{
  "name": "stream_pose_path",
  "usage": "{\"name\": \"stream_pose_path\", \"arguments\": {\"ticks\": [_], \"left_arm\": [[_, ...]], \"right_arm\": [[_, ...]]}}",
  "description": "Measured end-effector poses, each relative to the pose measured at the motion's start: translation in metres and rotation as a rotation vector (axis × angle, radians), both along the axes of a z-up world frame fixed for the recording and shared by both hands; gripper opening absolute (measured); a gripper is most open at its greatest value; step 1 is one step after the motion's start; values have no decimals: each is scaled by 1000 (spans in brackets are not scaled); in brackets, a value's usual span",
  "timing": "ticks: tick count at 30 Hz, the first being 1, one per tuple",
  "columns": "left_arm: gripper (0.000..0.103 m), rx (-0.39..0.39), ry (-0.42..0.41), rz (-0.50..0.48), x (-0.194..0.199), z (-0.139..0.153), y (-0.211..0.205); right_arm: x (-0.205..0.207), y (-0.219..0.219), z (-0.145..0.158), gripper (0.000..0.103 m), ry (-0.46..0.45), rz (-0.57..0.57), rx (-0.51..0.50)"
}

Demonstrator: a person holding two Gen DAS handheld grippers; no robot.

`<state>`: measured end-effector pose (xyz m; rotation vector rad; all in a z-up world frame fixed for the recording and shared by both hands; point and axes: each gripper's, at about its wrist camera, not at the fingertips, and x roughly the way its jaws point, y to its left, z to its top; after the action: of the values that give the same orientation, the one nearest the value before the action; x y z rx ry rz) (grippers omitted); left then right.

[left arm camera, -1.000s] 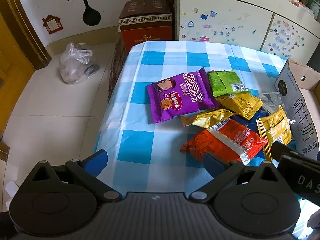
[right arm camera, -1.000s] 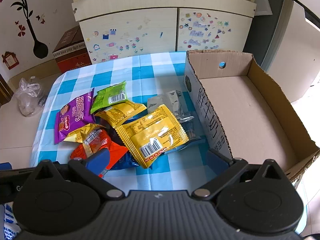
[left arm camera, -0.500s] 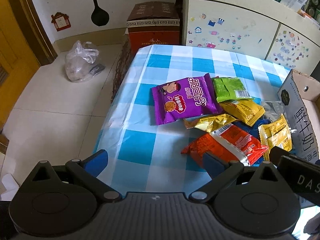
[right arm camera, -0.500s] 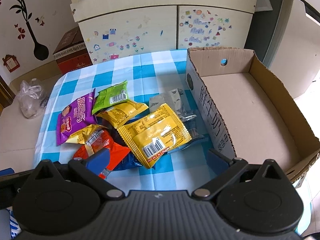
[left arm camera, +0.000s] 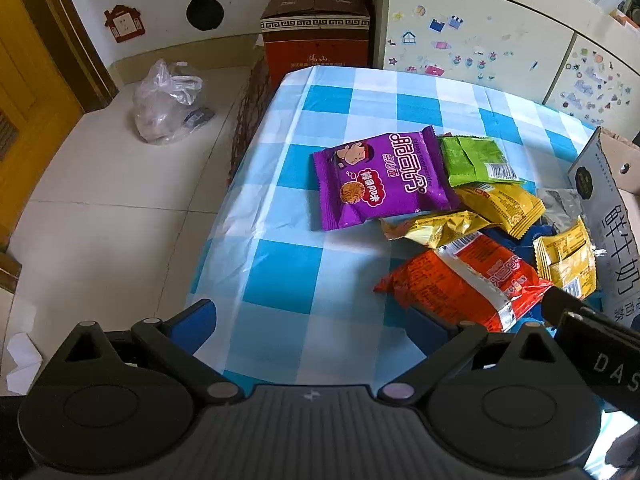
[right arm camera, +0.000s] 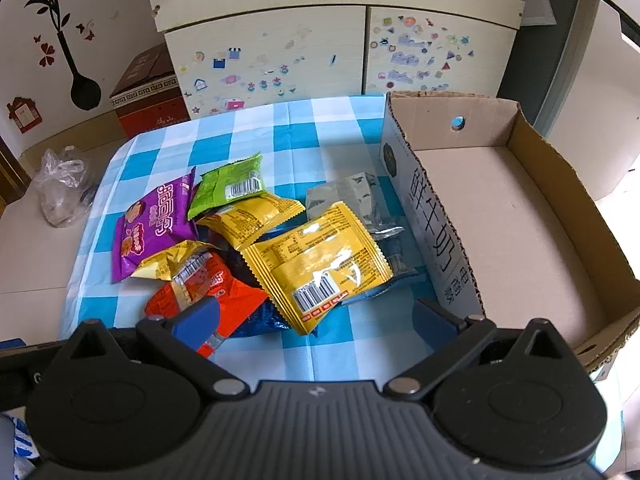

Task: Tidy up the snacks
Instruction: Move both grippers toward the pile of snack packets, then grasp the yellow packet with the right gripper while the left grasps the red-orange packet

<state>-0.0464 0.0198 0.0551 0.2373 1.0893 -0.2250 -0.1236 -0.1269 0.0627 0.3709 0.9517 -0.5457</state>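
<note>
The snacks (right arm camera: 256, 248) are heaped on the checked worktop (right arm camera: 304, 136), just beside the empty box (right arm camera: 516, 216). The left gripper (left arm camera: 310, 322) and right gripper (right arm camera: 316, 316) are held above the near edge, jaws apart, nothing gripped.

Left gripper (left arm camera: 310, 322), right gripper (right arm camera: 316, 318) agape.

left tongs (left arm camera: 308, 322): spread wide, empty, over the checked surface (left arm camera: 320, 120) | purple packet (left arm camera: 380, 178): flat | green packet (left arm camera: 474, 158): touching its right edge | gold packet (left arm camera: 434, 229): just below its lower right corner | red packet (left arm camera: 464, 280): beyond the gold one | cardboard box (left arm camera: 612, 216): far right
</note>
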Motion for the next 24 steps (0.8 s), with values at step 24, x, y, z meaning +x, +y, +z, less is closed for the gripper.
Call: {"name": "stream_pose_path", "arguments": {"ticks": [24], "left_arm": [[96, 46, -3, -23, -2, -5, -2]], "right_arm": [[2, 7, -8, 102, -10, 39, -57]]}}
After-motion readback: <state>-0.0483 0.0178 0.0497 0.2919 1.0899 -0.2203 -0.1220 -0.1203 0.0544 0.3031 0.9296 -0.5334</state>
